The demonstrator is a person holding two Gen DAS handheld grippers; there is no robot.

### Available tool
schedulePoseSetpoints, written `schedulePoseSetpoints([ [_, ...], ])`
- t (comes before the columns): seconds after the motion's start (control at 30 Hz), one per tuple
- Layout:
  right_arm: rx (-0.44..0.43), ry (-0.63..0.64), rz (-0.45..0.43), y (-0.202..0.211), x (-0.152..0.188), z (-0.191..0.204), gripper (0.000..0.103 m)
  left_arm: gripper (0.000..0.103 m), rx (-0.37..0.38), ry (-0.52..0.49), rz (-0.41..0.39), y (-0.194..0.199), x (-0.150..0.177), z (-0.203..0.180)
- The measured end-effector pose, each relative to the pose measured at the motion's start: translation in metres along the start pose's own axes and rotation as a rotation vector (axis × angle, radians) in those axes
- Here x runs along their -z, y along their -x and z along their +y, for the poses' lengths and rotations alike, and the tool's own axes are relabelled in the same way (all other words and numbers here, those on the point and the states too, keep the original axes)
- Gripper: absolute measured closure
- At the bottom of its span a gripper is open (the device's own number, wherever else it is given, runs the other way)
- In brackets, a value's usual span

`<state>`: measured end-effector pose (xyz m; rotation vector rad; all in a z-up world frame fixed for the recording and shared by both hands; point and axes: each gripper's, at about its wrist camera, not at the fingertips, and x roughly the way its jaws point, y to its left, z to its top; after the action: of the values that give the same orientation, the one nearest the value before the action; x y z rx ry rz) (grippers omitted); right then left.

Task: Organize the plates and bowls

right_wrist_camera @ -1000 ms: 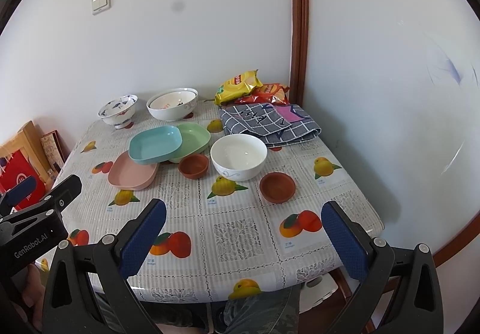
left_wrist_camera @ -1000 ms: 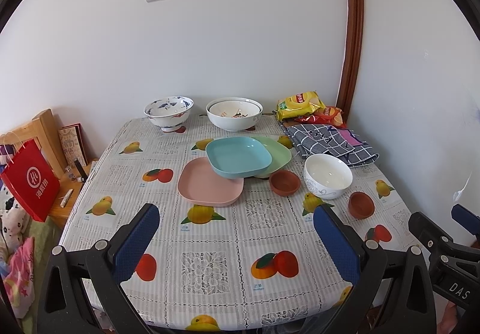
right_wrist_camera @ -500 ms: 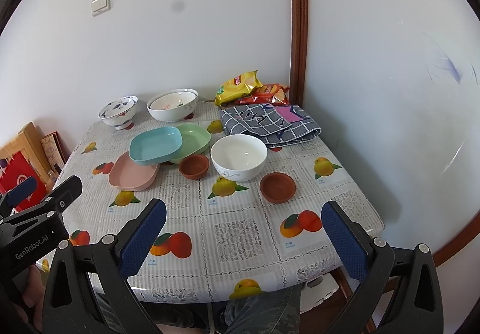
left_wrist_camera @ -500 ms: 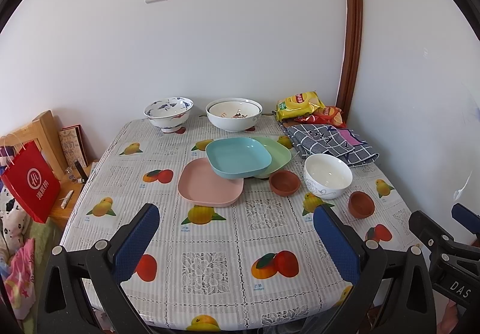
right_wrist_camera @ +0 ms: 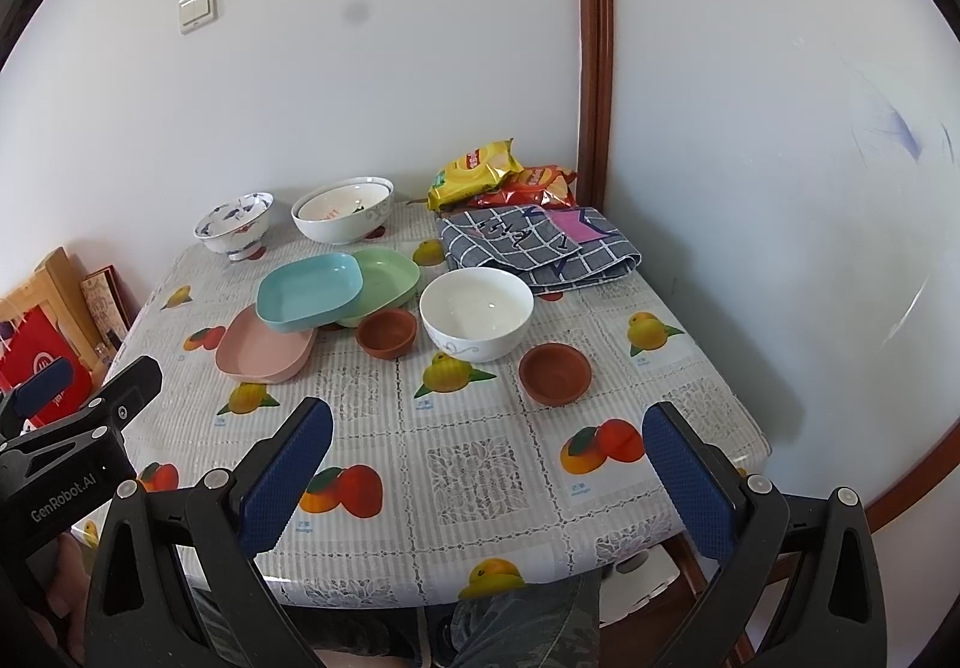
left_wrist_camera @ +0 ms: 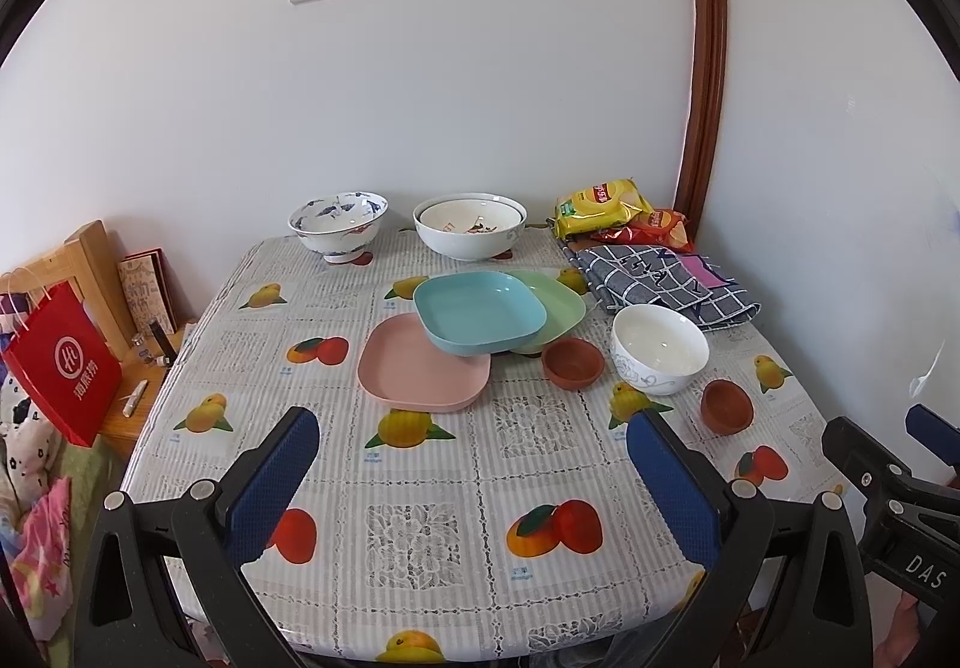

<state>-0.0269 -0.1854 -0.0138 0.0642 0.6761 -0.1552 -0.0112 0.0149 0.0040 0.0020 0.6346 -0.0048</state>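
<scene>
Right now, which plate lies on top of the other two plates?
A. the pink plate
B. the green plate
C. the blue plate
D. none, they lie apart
C: the blue plate rests over an edge of the pink plate and of the green plate, which both lie on the table.

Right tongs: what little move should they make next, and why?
Probably ease the right tongs forward toward the nearest brown bowl. They are open and empty at the table's near edge, and that bowl sits loose just ahead, apart from the other brown bowl.
</scene>
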Motion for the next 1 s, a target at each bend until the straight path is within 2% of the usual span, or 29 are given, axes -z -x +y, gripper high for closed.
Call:
schedulePoseSetpoints([
  [0.57, -0.015, -0.002, 0.006, -0.019, -0.009, 0.007, 0.001, 0.0, 0.015, 0.013, 0.024, -0.023, -0.005, 0.008],
  [1.0, -0.021, 0.002, -0.03, -0.043, -0.038, 0.024, 0.001, 0.0, 0.037, 0.017, 0.053, -0.057, -0.028, 0.019],
])
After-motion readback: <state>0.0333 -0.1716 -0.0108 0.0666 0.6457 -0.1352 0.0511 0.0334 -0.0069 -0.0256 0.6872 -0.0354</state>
